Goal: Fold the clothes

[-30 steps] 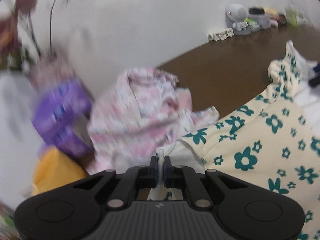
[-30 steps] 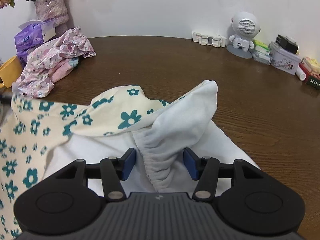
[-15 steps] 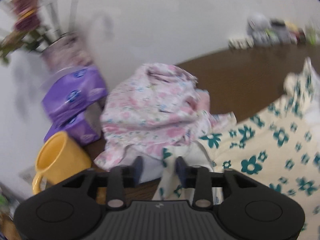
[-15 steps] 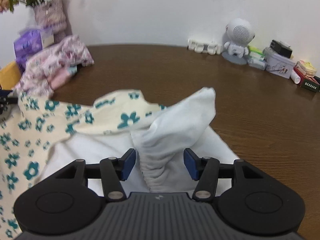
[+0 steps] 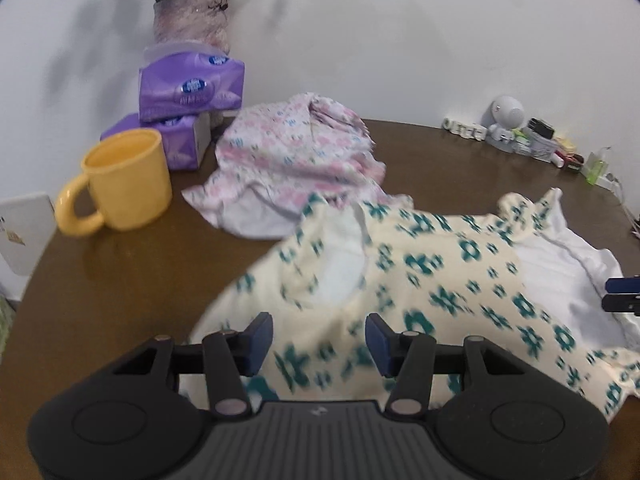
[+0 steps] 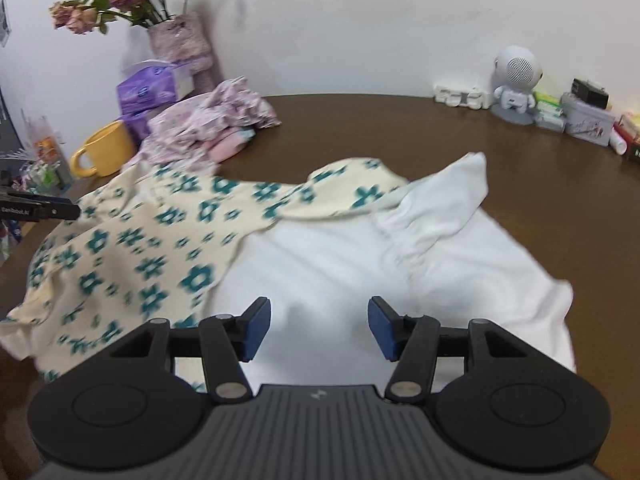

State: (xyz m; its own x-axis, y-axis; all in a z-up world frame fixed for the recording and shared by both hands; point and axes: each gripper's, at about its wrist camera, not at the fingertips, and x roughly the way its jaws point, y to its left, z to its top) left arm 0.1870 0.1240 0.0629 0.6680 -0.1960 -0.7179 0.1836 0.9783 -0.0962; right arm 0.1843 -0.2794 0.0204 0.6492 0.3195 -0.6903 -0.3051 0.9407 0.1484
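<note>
Lying spread on the brown table against a white wall, the cream flowered garment shows its white lining. Left gripper angles downward, jaws opening, cloth beneath but ungripped. Right gripper stands spread above the lining, holding nothing. Only the left view shows the pink garment whole beside the yellow mug.
</note>
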